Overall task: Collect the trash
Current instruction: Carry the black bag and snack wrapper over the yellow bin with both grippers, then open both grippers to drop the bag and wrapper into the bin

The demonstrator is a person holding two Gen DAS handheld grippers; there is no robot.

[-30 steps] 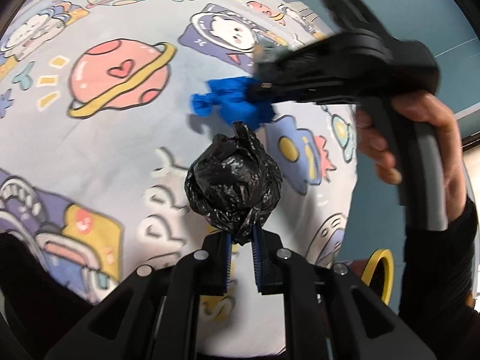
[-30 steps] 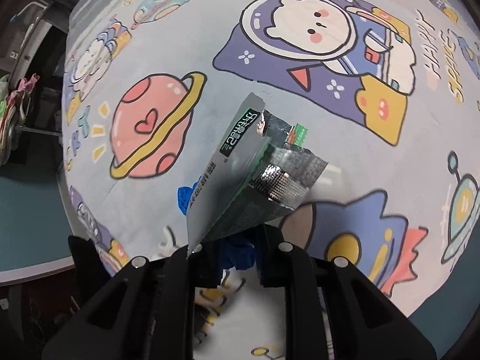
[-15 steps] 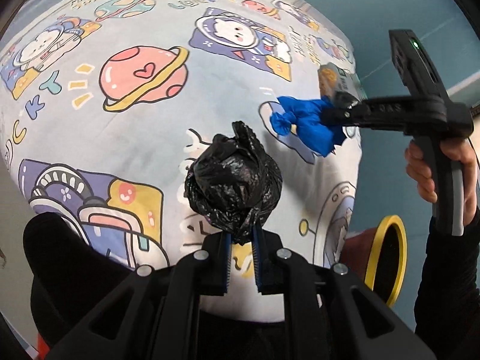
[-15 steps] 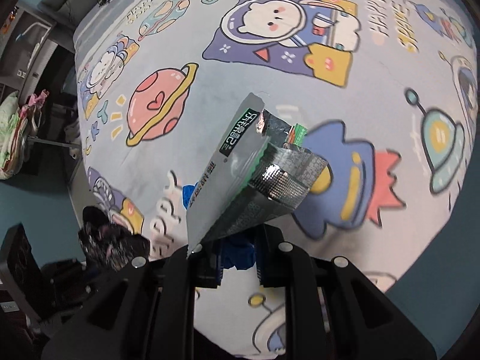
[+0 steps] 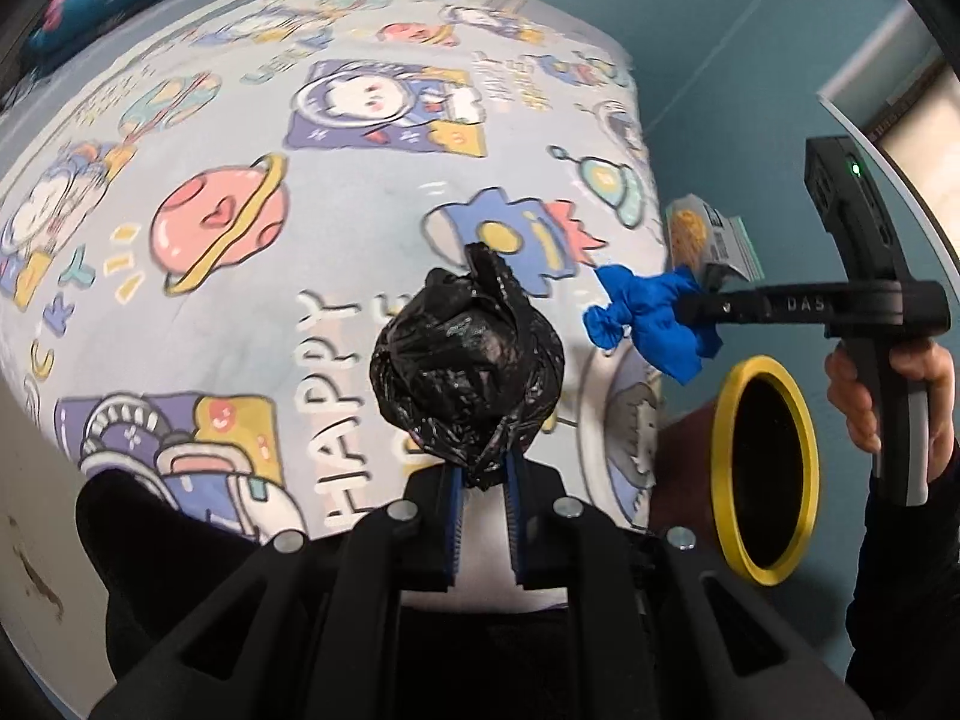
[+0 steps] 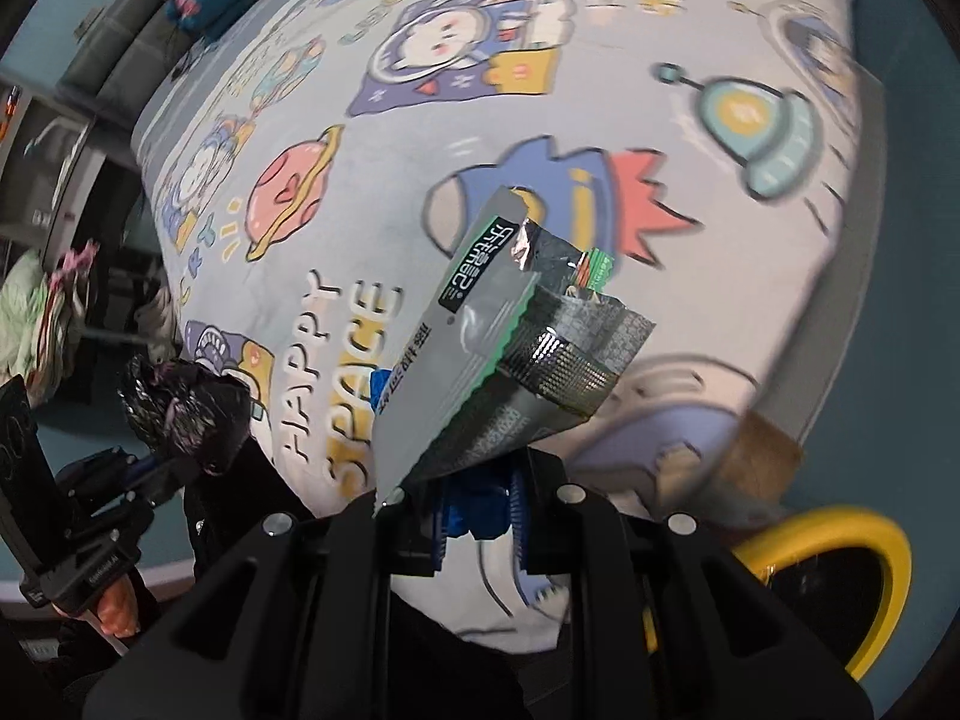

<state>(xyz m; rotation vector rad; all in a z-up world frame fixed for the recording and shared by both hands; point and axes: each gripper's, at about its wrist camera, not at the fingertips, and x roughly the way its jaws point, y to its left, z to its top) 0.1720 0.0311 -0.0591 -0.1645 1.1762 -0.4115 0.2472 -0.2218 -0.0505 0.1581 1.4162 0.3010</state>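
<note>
Left wrist view: the left gripper (image 5: pixel 480 495) pinches one crumpled glossy black plastic bag ball (image 5: pixel 467 372) by its lower twist, its long axis running toward twelve o'clock and ending in a small peak. At three o'clock the right gripper (image 5: pixel 699 300), held by a hand (image 5: pixel 888 396), clamps one wrinkled blue cloth-like wad (image 5: pixel 651 324) pointing toward nine o'clock, with one printed snack wrapper (image 5: pixel 708 237) above it. One round yellow-rimmed bin (image 5: pixel 765 471) stands at four o'clock beside the cartoon-print bed sheet (image 5: pixel 240 312).

Right wrist view: the right gripper (image 6: pixel 479 510) is closed on the blue wad (image 6: pixel 474 516) and the flat silver foil snack wrapper (image 6: pixel 486 336), which slants toward one o'clock. The black bag ball (image 6: pixel 180 408) sits at nine o'clock; the bin (image 6: pixel 840 564) is at four.
</note>
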